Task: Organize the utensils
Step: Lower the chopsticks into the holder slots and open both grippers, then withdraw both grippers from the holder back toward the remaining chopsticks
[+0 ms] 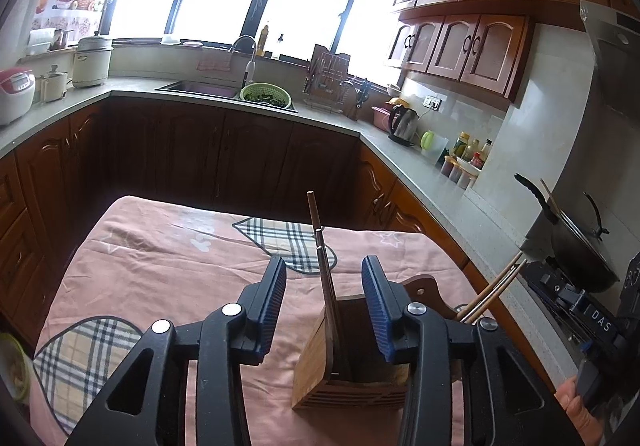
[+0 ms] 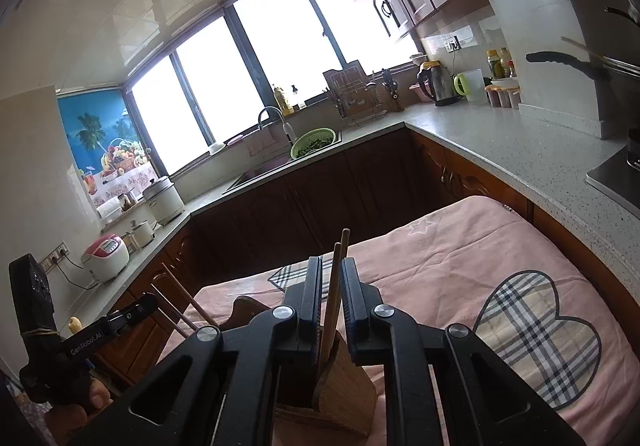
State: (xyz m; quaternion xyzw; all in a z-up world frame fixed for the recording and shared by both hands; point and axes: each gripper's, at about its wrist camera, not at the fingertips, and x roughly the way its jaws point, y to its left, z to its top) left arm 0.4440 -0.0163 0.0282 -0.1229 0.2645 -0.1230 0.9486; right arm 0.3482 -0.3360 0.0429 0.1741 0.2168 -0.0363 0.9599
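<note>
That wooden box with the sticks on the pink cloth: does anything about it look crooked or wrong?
Nothing is spilled or broken. The dark brown chopsticks lean at a slant in the slatted wooden utensil holder rather than standing straight, and the lighter wooden chopsticks lean the other way. The holder itself sits flat on the pink bedsheet-covered table.

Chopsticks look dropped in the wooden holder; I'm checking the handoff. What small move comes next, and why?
Probably lift both hand-held grippers straight up and back. The dark chopsticks and light chopsticks stand in the wooden holder, with pads on either side not pressing them.
</note>
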